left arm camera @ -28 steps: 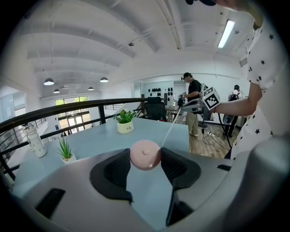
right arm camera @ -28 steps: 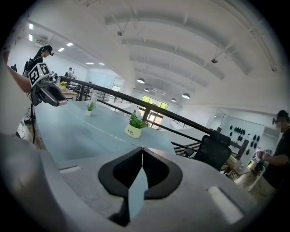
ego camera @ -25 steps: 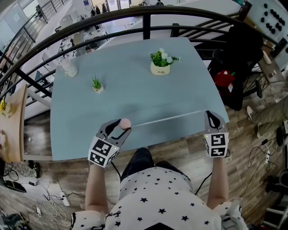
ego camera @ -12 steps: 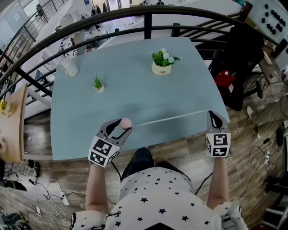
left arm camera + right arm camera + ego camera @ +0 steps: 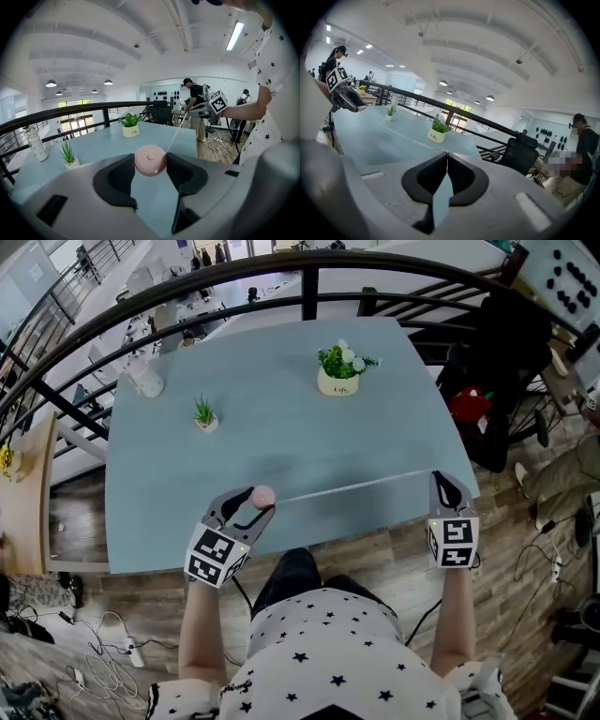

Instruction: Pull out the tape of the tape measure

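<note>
Pink tape measure (image 5: 150, 160) sits clamped in left claw (image 5: 255, 502); right gripper view alone shows right claw (image 5: 447, 161) pressed shut on tape (image 5: 356, 486).

Round pink tape measure (image 5: 262, 496), white tape (image 5: 356, 487) stretched taut rightward.

The pink tape measure (image 5: 150, 160) looks smooth plastic, the table (image 5: 281, 432) matt.

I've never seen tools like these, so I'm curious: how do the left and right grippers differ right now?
The left gripper has its jaws wide, clamped on the round pink tape measure case. The right gripper has its jaws pressed together on the end of the thin tape. The left gripper sits at the table's near edge, the right gripper by its near right corner. Both carry marker cubes, and the tape stretches between them.
</note>
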{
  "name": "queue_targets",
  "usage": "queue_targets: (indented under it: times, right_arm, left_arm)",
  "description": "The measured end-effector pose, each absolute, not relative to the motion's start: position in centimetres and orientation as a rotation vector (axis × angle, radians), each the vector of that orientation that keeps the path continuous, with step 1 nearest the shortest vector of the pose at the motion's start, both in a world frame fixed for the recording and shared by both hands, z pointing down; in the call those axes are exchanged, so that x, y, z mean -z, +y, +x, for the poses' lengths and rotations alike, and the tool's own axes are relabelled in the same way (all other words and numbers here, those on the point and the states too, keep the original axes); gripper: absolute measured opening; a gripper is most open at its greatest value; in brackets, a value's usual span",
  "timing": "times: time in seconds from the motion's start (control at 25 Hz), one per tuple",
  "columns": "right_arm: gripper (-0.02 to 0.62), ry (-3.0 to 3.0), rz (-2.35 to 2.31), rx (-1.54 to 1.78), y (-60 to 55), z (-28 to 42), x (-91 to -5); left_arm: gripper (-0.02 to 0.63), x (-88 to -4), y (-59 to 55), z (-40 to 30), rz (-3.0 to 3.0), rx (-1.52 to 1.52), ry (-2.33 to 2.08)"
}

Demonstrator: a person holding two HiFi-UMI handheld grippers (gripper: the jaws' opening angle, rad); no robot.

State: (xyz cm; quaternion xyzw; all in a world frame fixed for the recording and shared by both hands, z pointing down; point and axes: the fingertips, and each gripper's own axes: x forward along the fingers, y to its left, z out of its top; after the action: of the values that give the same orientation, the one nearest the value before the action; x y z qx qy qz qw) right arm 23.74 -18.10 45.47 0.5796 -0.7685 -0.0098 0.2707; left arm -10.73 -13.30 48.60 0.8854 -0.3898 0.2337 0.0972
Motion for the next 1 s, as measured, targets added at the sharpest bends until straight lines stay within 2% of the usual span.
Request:
queue_targets:
  times: [1.0]
  right_arm:
    - [0.01,-2.066,1.526,-0.035,-20.3,23.4,-47.8]
  left_arm:
    - [0.21,-50.7,-15.3,-11.0,2.573,-0.745,-1.137]
